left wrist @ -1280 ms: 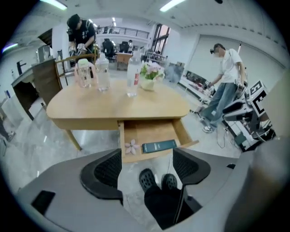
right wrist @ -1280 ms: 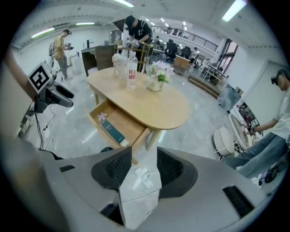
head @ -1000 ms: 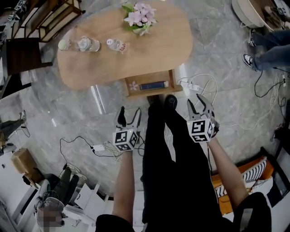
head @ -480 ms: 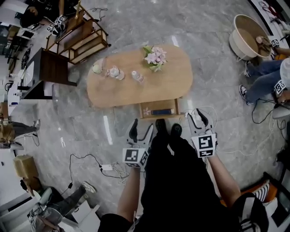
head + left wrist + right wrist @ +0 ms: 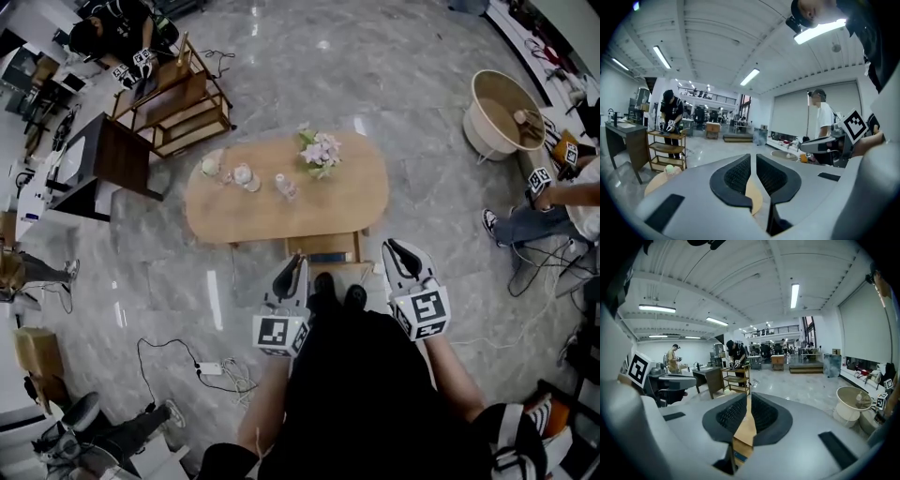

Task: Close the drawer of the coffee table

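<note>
While drawer (image 5: 323, 251) of oval wooden table (image 5: 281, 202) gapes | left claw (image 5: 295, 262), right claw (image 5: 389, 247) closing (empty)

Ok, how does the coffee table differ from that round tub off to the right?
The coffee table is light brown wood with a long, rounded flat top; the tub is cream, round and open-topped. The coffee table carries flowers and small bottles, and its drawer stands open; the tub holds something small that I cannot identify. Both stand on the grey marble floor.
</note>
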